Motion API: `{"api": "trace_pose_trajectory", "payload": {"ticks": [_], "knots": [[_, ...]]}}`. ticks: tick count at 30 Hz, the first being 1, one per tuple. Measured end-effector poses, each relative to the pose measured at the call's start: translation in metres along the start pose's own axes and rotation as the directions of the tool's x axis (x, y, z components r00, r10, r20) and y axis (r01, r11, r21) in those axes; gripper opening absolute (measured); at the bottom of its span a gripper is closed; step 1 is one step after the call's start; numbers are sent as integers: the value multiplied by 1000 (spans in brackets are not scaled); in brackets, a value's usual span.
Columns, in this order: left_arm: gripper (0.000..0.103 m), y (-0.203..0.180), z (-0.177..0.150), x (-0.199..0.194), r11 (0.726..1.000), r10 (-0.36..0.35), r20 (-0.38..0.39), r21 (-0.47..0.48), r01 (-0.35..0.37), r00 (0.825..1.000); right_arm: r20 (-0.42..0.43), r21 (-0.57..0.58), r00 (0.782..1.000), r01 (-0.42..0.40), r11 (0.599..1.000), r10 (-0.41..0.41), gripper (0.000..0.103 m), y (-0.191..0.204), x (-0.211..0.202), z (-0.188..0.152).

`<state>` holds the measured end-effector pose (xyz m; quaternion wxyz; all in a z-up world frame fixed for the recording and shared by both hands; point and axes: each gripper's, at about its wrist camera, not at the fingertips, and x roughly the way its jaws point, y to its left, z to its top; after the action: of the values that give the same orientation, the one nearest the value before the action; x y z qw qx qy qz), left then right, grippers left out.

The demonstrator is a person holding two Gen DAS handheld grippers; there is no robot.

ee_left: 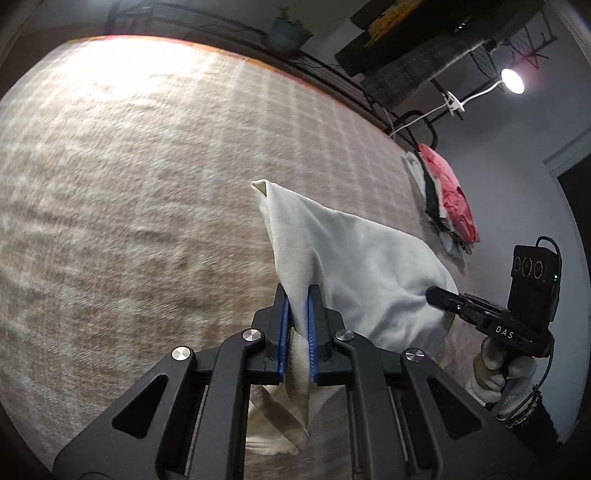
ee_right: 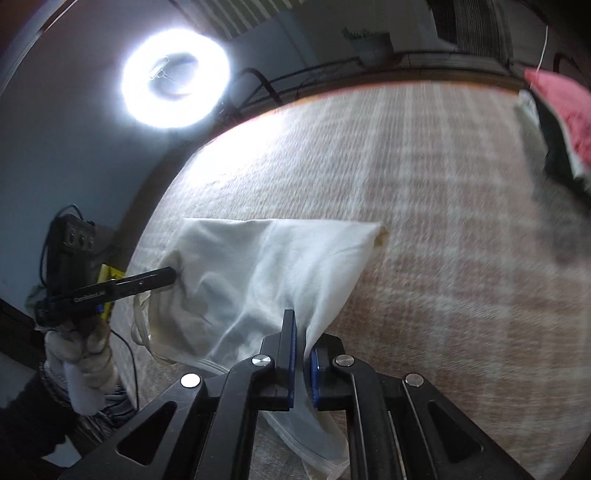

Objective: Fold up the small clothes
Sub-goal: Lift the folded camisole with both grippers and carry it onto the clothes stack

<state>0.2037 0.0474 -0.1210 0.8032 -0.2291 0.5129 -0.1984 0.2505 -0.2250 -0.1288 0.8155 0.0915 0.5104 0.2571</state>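
Both tongs clamped on soft white knit garment (ee_left: 354, 254): left gripper (ee_left: 298, 295), right gripper (ee_right: 300, 325). Woven checked blanket (ee_left: 147, 166) blurred; far clothes pile (ee_left: 448, 199) indistinct.

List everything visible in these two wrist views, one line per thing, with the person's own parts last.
white garment: one, cream-white, lifted over the bed, pinched at two edges
checked blanket: one, beige and white, covering the bed
clothes pile: one, pink, white and dark pieces, far edge of the blanket
ring light: one, white, lit, beyond the bed
small lamp: one, white, lit, by the wall
potted plant: one, greenish pot, behind the bed
left gripper: one, black with blue pads, shut on the garment
right gripper: one, black with blue pads, shut on the garment
gloved hands: two, pale gloves, holding the grippers
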Motion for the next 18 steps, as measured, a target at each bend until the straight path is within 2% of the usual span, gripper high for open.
{"api": "trace_pose_trajectory", "payload": {"ticks": [9,18], "knots": [[7,-58,28,22,995,-68,-6,70,69,998,98,8,992,73,997,-73,3,-28,-51,6],[7,-143,63,72,973,-128,-18,192,129,992,194,51,962,185,981,-191,3,-84,-118,15]]}}
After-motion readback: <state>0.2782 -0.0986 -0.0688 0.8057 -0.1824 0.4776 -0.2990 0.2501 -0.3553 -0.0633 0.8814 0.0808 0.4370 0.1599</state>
